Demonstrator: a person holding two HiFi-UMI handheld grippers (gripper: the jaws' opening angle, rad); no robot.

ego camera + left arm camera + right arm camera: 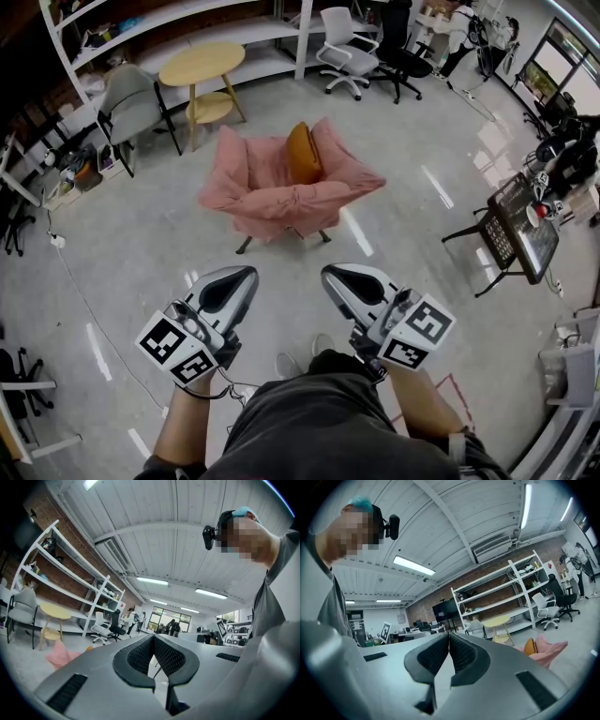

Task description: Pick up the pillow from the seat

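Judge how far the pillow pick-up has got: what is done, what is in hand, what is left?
Done: nothing; the orange pillow leans upright on the pink armchair seat. In hand: nothing; the left tongs and right tongs are shut and empty, close to the person, with bare floor between them and the chair. Left: walk up, open one pair, grip the pillow, lift it.

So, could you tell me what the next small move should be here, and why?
Probably step forward toward the pink armchair: the orange pillow stands on its seat, well out of reach, while the left tongs and right tongs are held near the body, both shut and empty. Opening them can wait until closer.
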